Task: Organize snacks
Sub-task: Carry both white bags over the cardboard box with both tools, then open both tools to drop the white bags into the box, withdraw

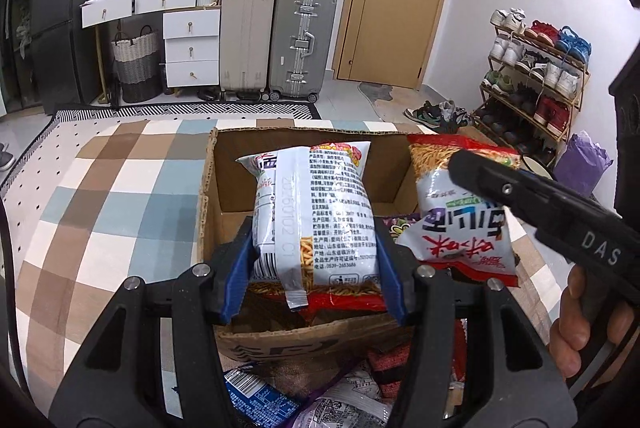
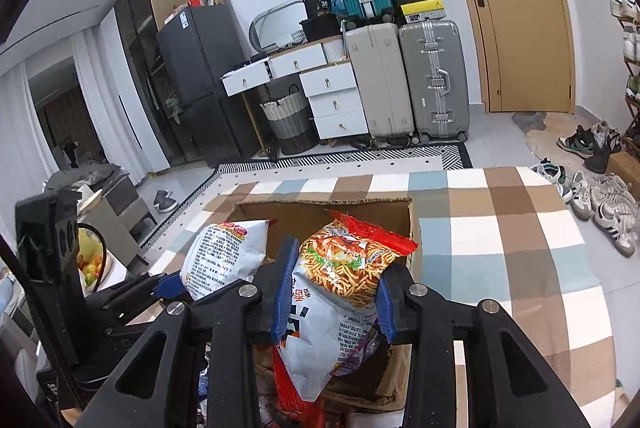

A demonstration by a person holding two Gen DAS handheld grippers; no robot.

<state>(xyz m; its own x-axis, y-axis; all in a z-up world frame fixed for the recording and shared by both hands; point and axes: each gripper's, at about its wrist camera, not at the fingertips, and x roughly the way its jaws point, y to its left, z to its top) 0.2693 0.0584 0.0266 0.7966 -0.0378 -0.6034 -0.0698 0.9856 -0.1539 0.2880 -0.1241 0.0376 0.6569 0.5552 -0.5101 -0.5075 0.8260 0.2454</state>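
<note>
Box (image 1: 208, 196) lies just beyond both claws. Left gripper (image 1: 314, 268) clamps white bag (image 1: 316, 212), long axis pointing far, over box mouth. Right gripper (image 2: 332, 300) clamps noodle bag (image 2: 340, 268) over right rim; left nearer drop.

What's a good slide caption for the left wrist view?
Left gripper holds a white snack bag over the brown cardboard box; right gripper holds another.

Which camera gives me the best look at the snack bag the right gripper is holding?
The right wrist view: the snack bag sits centered between the right gripper fingers, noodle picture facing the lens. The left wrist view shows it from the side, partly behind the right gripper's body, beside the left gripper and its own bag.
</note>
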